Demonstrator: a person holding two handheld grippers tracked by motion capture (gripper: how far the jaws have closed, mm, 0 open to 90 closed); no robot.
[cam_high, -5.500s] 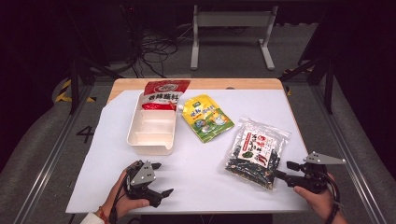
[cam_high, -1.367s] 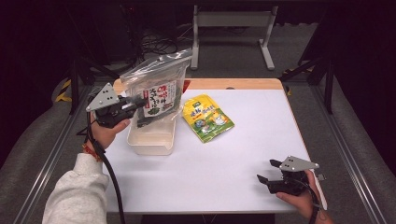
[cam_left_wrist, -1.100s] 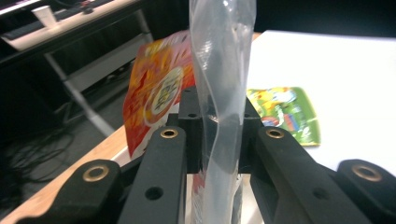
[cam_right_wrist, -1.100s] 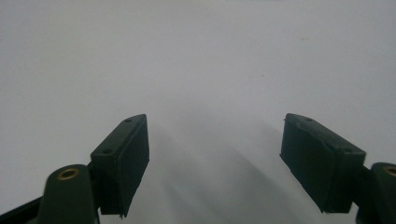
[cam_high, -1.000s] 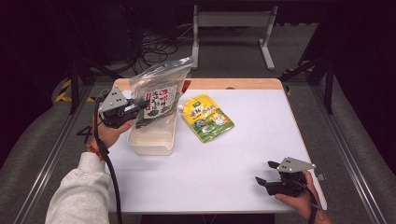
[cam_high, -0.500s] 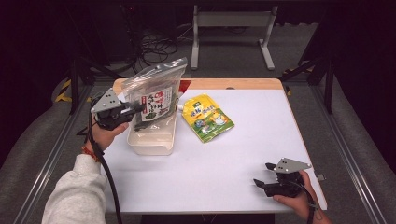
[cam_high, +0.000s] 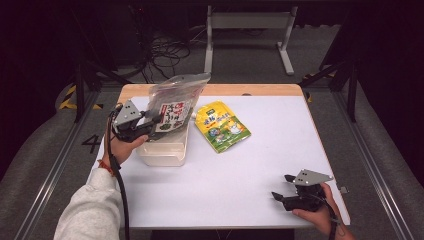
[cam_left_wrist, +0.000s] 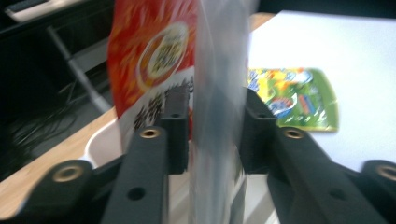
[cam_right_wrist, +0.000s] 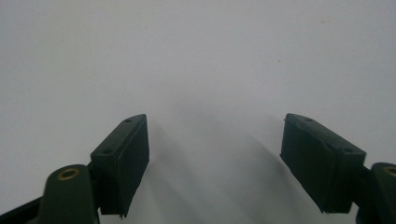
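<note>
High view: left hand-held gripper jaws were just opening, glossy clear crinkled pouch loose between them, above the white rectangular plastic tray. Right hand-held gripper gaped over the matte counter.

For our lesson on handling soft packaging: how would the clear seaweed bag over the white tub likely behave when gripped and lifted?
The clear seaweed bag is probably floppy: its thin film top leans sideways above the left gripper. It likely weighs little, as it hangs from one edge over the white tub. The glossy film may slip, so a loose grip could drop it.
</note>
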